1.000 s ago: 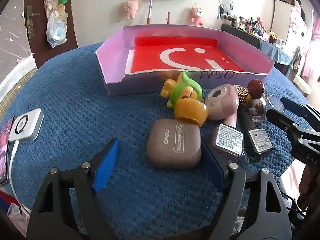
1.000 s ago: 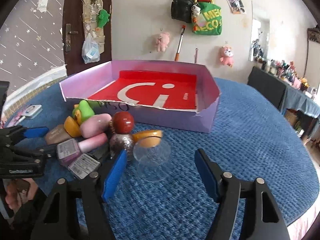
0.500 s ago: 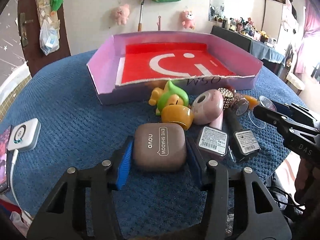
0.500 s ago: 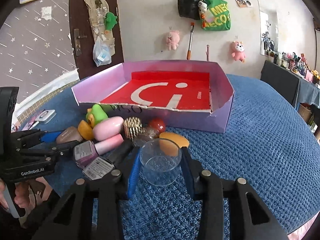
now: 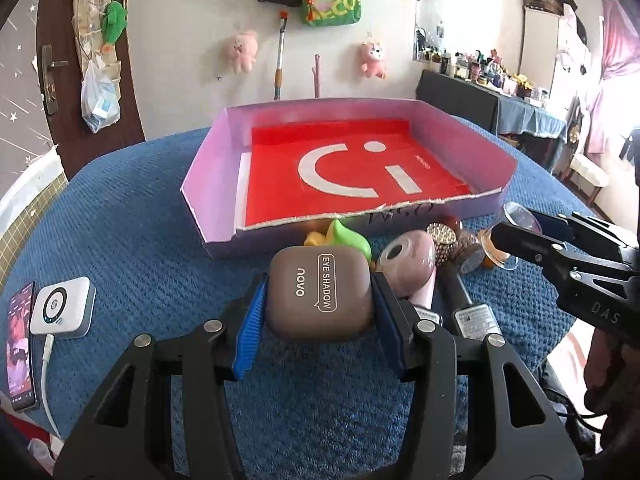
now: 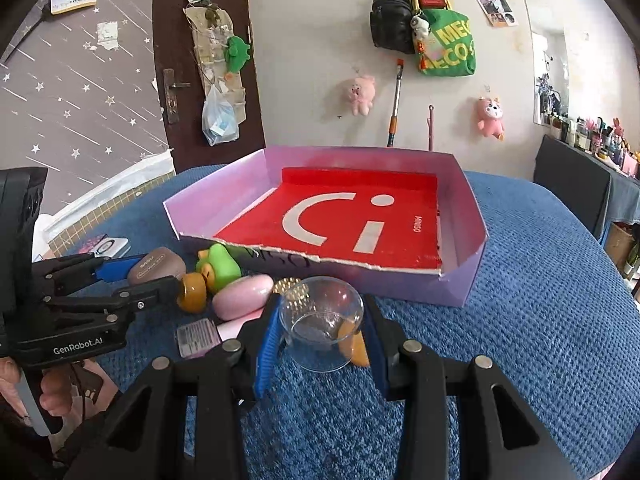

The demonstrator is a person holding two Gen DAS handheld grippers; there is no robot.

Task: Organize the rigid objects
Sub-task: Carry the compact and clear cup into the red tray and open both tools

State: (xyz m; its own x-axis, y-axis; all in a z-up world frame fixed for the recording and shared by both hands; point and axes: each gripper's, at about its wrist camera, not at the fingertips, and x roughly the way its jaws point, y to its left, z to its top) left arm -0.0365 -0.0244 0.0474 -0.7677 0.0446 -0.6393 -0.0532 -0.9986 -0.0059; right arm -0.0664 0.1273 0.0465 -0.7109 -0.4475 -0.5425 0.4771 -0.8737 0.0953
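My left gripper [image 5: 318, 300] is shut on a brown eye shadow case [image 5: 320, 292] and holds it lifted above the blue cloth. My right gripper [image 6: 322, 320] is shut on a clear glass cup [image 6: 322, 316], also lifted; it shows in the left wrist view [image 5: 516, 216]. A purple box with a red floor [image 5: 224, 176] stands just beyond, empty [image 6: 464, 280]. In front of it lie a green and yellow duck toy [image 6: 218, 266], a pink oval case [image 6: 242, 296], an amber ring [image 6: 192, 290], nail polish bottles [image 5: 476, 316] and a gold-capped bottle [image 5: 442, 236].
A white power bank [image 5: 62, 312] and a phone [image 5: 20, 348] lie at the table's left edge, joined by a cable. The round table has a blue cloth [image 6: 540, 320]. A dark sideboard with bottles [image 5: 480, 96] stands at the right wall.
Both grippers closed from open: the left on the eye shadow case, the right on the glass cup. Both objects then rose off the cloth toward the box.
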